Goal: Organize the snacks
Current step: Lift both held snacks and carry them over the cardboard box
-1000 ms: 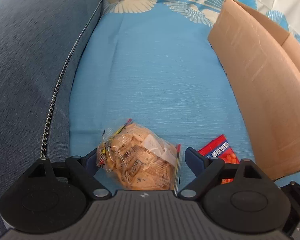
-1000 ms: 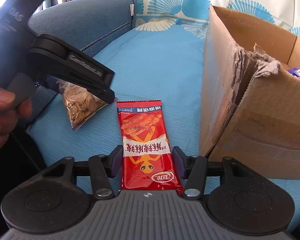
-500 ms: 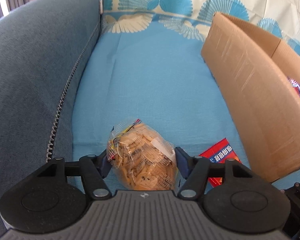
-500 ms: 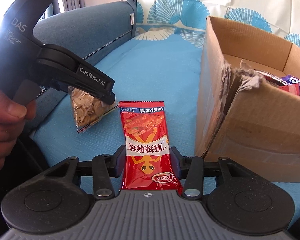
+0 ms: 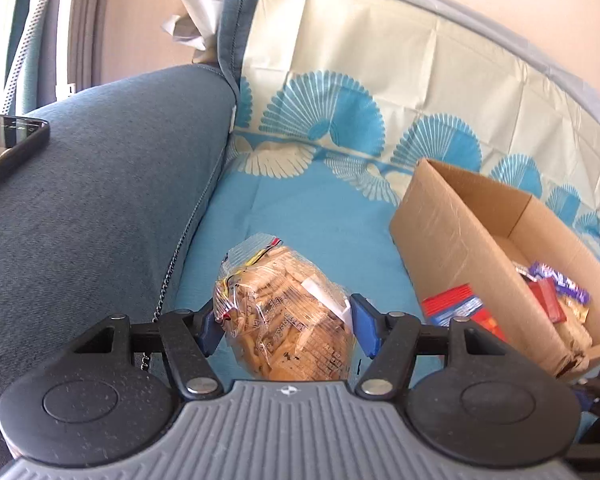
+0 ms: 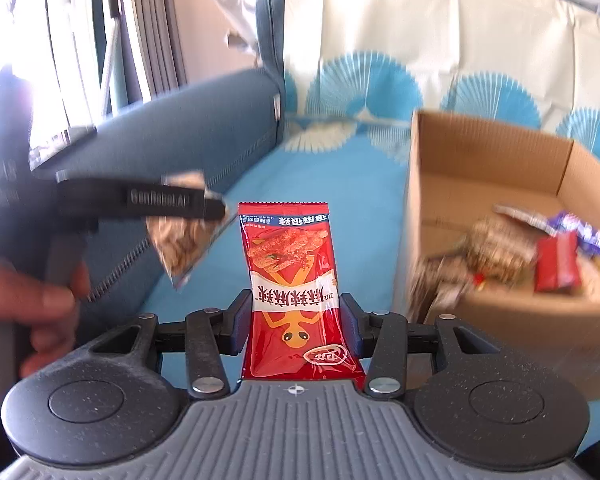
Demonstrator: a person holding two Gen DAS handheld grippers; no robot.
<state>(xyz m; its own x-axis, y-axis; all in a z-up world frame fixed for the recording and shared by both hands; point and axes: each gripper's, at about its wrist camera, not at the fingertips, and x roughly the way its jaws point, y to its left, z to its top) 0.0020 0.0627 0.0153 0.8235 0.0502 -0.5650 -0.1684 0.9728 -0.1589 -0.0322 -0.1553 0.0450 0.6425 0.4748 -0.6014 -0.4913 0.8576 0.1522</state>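
We've got the left claw (image 5: 286, 322) clamped on the clear cracker bag (image 5: 284, 312) and the right claw (image 6: 294, 326) gripping the red snack packet (image 6: 296, 292), both above the sofa seat. The cardboard box (image 6: 480, 160) near the seat's back edge already holds several snacks; these two aren't in yet.

Right wrist view: cardboard box (image 6: 480, 168) contents motion-blurred; wrappers at 3 o'clock unreadable, box cut by right edge. Hand (image 6: 28, 312) at 9 o'clock blurred, cut by left edge. Biscuit bag (image 6: 180, 240) smeared, partly hidden behind left gripper (image 6: 216, 210).

Left wrist view: phone (image 5: 8, 148) at 10 o'clock cut by left edge, screen illegible. Red packet (image 5: 452, 308) at 4 o'clock mostly hidden behind gripper linkage. Lower end of biscuit bag hidden by the gripper body.
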